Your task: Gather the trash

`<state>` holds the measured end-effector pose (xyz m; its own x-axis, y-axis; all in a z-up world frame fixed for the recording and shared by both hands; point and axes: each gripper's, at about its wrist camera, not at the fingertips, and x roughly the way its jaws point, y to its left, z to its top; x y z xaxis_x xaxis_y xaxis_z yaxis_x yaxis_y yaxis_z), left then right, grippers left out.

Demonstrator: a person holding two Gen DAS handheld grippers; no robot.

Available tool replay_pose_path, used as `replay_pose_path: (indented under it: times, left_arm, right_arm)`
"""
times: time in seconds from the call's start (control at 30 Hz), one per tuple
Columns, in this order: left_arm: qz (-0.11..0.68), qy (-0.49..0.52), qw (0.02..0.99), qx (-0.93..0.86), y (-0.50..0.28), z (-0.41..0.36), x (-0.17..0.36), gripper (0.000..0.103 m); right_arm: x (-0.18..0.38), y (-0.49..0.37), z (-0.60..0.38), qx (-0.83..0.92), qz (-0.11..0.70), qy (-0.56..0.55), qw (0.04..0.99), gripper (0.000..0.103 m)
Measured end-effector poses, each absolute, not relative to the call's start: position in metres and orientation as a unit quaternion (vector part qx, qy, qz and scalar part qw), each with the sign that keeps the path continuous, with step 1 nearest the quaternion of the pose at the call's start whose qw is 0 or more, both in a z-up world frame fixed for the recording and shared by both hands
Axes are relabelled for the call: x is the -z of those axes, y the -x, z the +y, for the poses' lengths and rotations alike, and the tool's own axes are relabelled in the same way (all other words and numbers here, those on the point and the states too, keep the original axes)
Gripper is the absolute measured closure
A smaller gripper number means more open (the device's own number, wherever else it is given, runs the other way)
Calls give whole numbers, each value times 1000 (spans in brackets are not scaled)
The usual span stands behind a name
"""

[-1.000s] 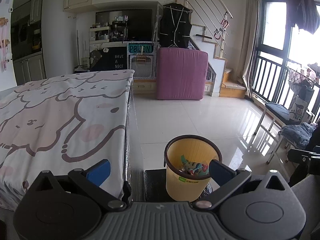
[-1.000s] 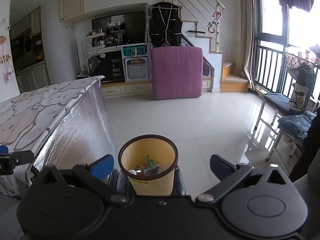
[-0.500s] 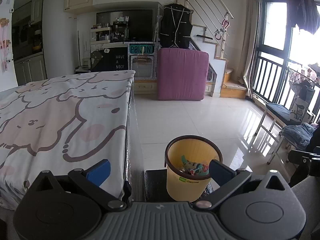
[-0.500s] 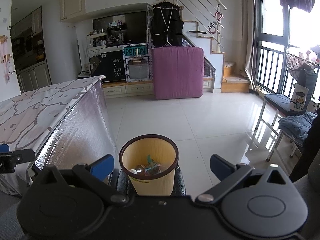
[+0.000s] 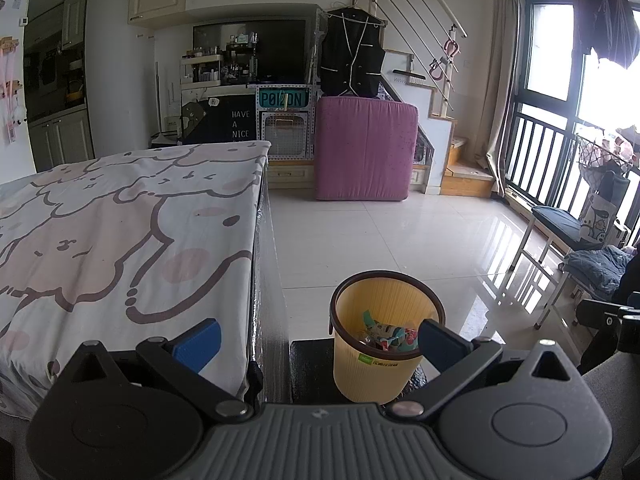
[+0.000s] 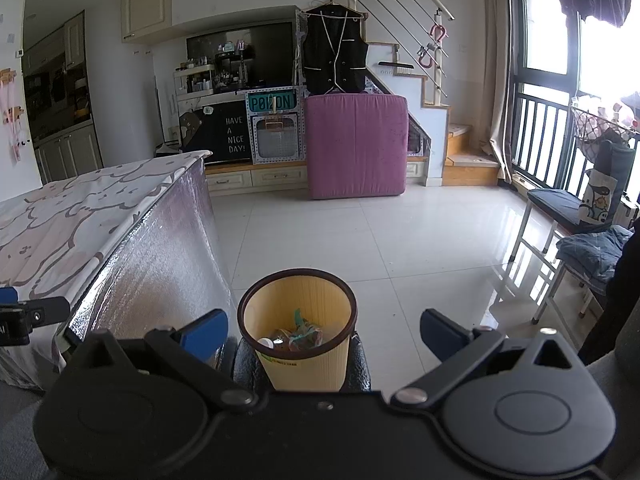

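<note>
Yellow ribbed plastic bin [image 6: 298, 330] with crumpled wrappers [image 6: 298, 336] inside sits at 6 o'clock beside the cartoon-print table [image 5: 120, 232], which looks bare. Left gripper [image 5: 318, 340] and right gripper [image 6: 324, 330] both spread wide, empty. Collecting seems done; next, scan for strays.

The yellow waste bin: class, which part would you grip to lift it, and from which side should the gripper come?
Grip the dark rim of the yellow waste bin, coming from above. It stands upright and open-topped, and its ribbed body looks too wide for the jaws.
</note>
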<state>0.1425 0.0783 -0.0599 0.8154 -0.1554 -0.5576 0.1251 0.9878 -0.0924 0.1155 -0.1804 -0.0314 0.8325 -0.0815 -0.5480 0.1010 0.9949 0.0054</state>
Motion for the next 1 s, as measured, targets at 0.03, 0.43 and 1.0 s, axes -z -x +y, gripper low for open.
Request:
replay_pose_path:
  times: [0.03, 0.43, 1.0]
  left_arm:
    - [295, 26, 952, 74, -142, 79, 60, 0]
    - [294, 25, 953, 74, -142, 78, 60, 0]
    - [294, 24, 953, 74, -141, 77, 60, 0]
  right_arm:
    - [32, -115, -180, 48, 285, -17, 957, 0]
    - [32, -116, -179, 48, 286, -16, 957, 0]
    - [31, -116, -180, 47, 286, -15, 957, 0]
